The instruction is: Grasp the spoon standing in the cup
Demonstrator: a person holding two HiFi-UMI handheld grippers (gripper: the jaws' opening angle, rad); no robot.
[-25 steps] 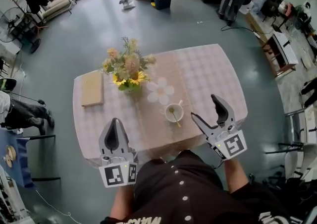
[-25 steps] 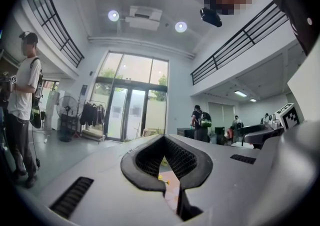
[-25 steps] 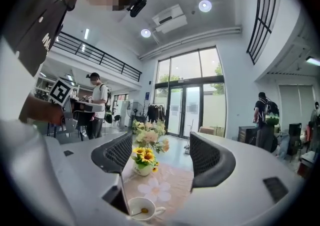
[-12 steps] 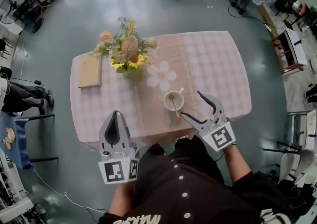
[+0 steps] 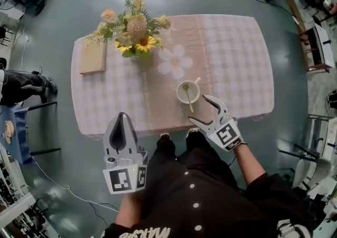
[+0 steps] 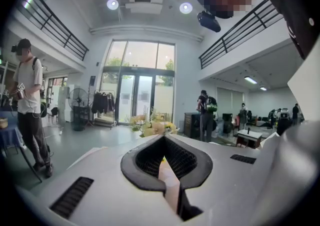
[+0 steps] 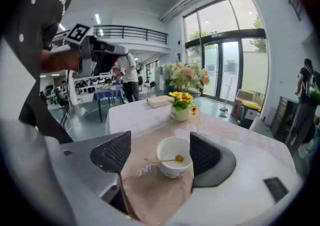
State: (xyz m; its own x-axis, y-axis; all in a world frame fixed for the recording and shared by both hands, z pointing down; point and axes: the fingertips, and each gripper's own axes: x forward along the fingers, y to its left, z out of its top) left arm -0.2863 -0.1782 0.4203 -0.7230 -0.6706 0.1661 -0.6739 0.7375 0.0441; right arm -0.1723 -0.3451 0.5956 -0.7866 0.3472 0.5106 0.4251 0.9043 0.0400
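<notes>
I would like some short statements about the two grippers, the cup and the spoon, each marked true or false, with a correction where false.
1. The right gripper has its jaws apart, and the cup is ahead between them. True.
2. The right gripper holds the spoon. False: the spoon rests in the cup, with nothing touching it.
3. The left gripper is shut and holds nothing. True.
4. The vase of flowers stands between the cup and the right gripper. False: it stands beyond the cup, toward the far side of the table.
</notes>
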